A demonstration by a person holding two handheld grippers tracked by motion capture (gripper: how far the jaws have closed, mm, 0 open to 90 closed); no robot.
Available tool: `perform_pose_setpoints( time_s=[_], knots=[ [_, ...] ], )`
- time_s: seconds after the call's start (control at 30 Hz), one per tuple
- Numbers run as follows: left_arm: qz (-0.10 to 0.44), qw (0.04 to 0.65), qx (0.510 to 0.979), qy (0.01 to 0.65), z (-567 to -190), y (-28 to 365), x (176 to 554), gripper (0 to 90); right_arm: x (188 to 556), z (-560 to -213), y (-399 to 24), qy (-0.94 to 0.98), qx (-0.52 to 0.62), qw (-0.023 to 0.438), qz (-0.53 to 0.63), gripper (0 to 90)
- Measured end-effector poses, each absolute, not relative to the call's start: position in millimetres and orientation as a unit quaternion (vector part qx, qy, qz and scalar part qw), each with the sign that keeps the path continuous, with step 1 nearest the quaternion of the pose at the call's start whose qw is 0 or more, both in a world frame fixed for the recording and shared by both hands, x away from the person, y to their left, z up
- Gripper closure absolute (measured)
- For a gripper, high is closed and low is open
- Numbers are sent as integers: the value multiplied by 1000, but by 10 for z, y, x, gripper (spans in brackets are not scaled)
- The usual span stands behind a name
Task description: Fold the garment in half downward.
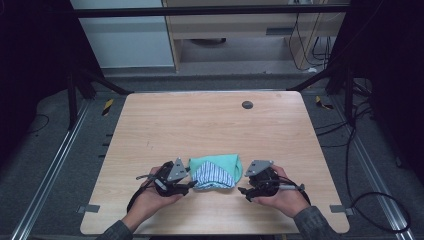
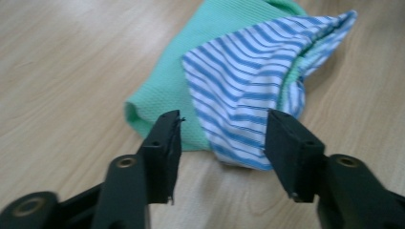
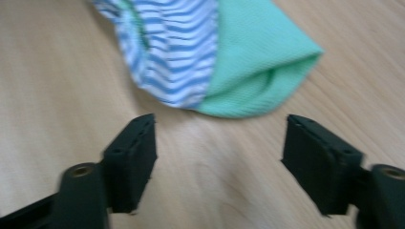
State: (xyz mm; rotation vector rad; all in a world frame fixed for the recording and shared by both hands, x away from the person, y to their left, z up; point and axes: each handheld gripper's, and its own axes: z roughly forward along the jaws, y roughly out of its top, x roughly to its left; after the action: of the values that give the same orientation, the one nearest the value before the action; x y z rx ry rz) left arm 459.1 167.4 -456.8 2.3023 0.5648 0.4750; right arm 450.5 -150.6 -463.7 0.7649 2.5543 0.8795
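- Cloth bundle (image 1: 216,172): folded green waffle-knit fabric with a blue-and-white striped layer on top, rounded at one end, lying on the near-centre of the pale wood-grain table (image 1: 210,120).
- Left gripper (image 2: 222,143): black jaws spread, straddling the bundle's near edge, grasping nothing.
- Right gripper (image 3: 217,157): jaws wide apart, just short of the cloth, empty.

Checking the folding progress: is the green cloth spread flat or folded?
Folded. The green cloth lies bunched with rounded doubled edges, its blue-striped side turned over on top, between the open left gripper and right gripper.
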Motion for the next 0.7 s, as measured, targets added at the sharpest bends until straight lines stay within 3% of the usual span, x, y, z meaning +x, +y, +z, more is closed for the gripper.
perform_pose_setpoints(
  time_s=[0.17,0.3,0.7],
  knots=[
    [188,356,880,251,-4489,1832,4769,260,4644,-4616,-1650,876,310,179,323,101],
    [182,349,873,288,-4489,1978,4965,141,4805,-4632,-1729,857,349,189,329,57],
    [173,321,853,373,-4745,2345,5462,82,5316,-4889,-1901,816,438,198,321,78]
  ],
)
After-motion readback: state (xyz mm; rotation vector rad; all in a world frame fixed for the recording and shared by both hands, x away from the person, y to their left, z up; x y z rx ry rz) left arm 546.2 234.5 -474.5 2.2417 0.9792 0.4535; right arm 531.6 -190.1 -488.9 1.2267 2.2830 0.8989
